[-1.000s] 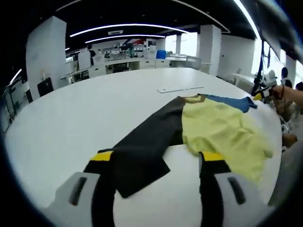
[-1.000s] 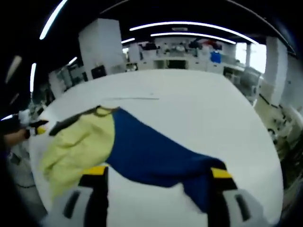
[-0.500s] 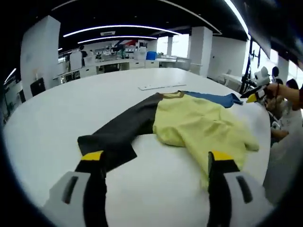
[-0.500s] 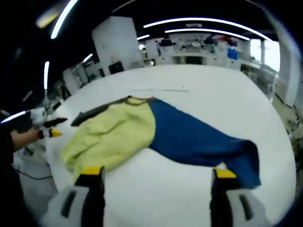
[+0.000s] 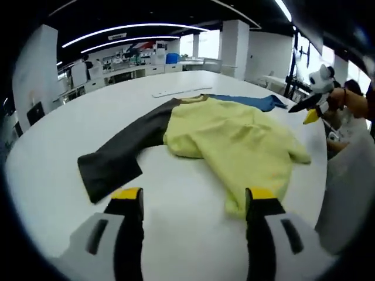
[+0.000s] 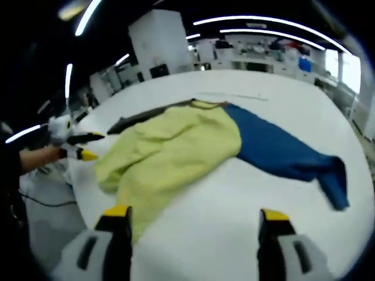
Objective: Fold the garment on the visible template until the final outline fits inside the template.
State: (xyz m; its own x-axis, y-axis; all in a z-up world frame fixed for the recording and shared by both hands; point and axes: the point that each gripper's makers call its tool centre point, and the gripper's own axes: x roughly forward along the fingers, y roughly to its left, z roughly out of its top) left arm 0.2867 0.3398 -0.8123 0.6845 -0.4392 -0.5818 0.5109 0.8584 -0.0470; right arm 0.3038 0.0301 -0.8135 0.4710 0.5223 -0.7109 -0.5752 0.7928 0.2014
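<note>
A garment lies spread on the white table [image 5: 53, 129], with a yellow body [image 5: 234, 137], a black sleeve [image 5: 117, 155] and a blue sleeve [image 5: 246, 101]. My left gripper [image 5: 193, 199] stands open just short of the yellow hem, with nothing between its jaws. In the right gripper view the yellow body [image 6: 176, 146] sits in the middle. The blue sleeve [image 6: 287, 155] runs off to the right and the black sleeve [image 6: 146, 115] to the far left. My right gripper [image 6: 195, 213] is open over bare table near the hem.
A thin white strip [image 5: 179, 92] lies on the table beyond the collar, also visible as a white strip [image 6: 231, 96] in the right gripper view. A hand holds the other gripper [image 5: 310, 108] at the table's right edge. Desks and pillars stand far behind.
A second ago each sleeve end lay between a gripper's jaws. Both grippers have since drawn back, and the sleeves now lie stretched out flat, clear of the jaws.
</note>
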